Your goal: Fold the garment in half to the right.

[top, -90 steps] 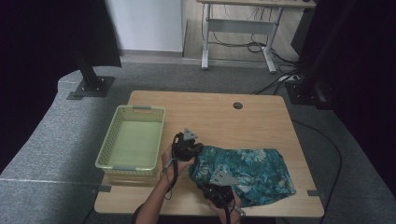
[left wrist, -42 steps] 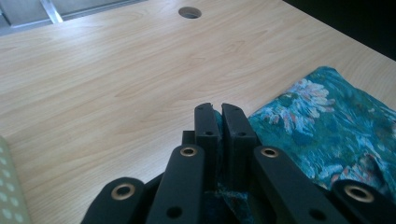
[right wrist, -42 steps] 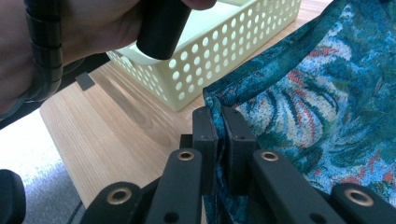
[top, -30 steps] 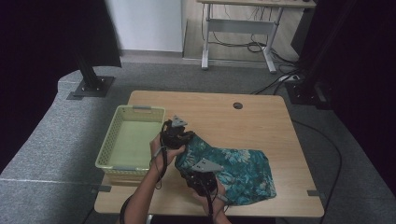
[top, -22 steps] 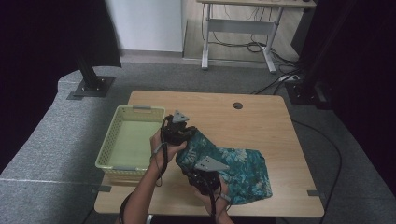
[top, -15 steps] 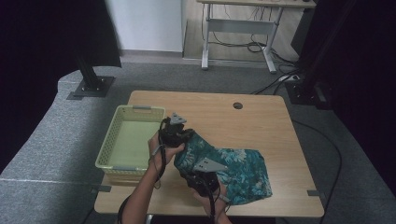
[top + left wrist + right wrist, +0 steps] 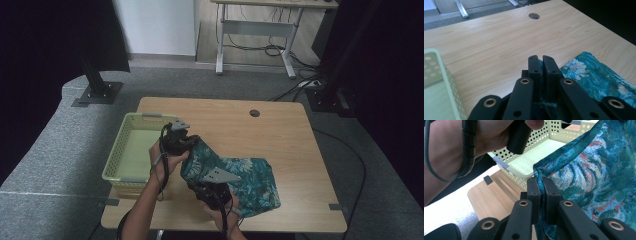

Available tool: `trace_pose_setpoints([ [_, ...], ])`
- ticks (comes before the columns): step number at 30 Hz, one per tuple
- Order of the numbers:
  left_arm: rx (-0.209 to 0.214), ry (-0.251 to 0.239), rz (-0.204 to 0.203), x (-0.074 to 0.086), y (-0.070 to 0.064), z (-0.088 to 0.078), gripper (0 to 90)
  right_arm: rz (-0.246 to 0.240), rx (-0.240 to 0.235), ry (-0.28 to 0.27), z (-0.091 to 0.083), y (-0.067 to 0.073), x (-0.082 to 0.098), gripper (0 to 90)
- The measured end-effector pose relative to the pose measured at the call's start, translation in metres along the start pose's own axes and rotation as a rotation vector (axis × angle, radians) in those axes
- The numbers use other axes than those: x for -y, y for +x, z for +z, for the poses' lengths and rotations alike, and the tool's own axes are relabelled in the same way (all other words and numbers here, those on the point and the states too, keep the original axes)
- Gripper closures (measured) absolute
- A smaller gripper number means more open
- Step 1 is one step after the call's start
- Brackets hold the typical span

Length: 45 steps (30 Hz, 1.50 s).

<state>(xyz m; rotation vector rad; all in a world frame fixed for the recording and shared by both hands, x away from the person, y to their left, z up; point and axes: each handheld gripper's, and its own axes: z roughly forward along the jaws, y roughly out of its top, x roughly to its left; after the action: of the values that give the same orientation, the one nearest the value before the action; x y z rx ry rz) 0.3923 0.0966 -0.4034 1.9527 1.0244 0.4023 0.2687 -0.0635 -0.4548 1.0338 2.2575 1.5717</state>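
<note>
On the pale wooden table (image 7: 280,135), soft teal floral-print cloth (image 7: 240,177), crumpled, long axis running left to right, left corner lifted beside the perforated pale-green plastic basket (image 7: 131,150), left gripper (image 7: 539,58) and right gripper (image 7: 539,179) both pinching its edge.

Your cloth: soft teal fabric w/ floral print (image 7: 245,177), leaf shapes in darker green, pale blue-white blooms, small red-orange flecks. Perforated plastic basket (image 7: 131,150): pale yellow-green, grey tabs on rim. Rectangular wooden table (image 7: 280,135): light tan grain, one dark round hole. Both your grippers' jaws: matte black, brass-coloured rivets.
</note>
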Motion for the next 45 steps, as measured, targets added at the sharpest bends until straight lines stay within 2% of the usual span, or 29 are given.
trace_pose_setpoints([
  [5,-0.007,-0.01,0.005,-0.01,0.001,-0.005,86.0,-0.002,-0.009,-0.006,0.001,0.001,-0.008,84.2],
  [9,-0.017,-0.024,0.02,-0.019,0.001,-0.015,86.0,-0.01,-0.016,-0.034,-0.001,0.004,-0.022,84.2],
  [12,-0.025,-0.031,0.022,-0.02,0.002,-0.02,86.0,-0.016,-0.02,-0.05,-0.002,0.008,-0.026,84.2],
  [17,-0.03,-0.014,0.017,-0.012,0.003,-0.019,85.9,-0.022,-0.025,-0.042,0.0,0.013,-0.022,84.2],
  [24,-0.027,-0.003,0.004,-0.006,0.007,-0.01,85.9,-0.015,-0.034,-0.02,0.007,0.013,-0.014,84.2],
  [30,-0.035,-0.022,0.002,-0.013,0.011,-0.02,85.9,-0.029,-0.038,-0.03,0.01,0.017,-0.02,84.2],
  [35,-0.052,-0.042,0.047,-0.026,0.004,-0.032,85.9,-0.037,-0.05,-0.063,0.008,0.021,-0.032,84.2],
  [39,-0.046,-0.026,0.048,-0.024,0.002,-0.028,85.8,-0.031,-0.057,-0.067,0.006,0.021,-0.03,84.2],
  [45,-0.036,0.005,0.028,-0.012,-0.002,-0.008,85.6,-0.016,-0.049,-0.052,0.002,0.013,-0.015,84.1],
])
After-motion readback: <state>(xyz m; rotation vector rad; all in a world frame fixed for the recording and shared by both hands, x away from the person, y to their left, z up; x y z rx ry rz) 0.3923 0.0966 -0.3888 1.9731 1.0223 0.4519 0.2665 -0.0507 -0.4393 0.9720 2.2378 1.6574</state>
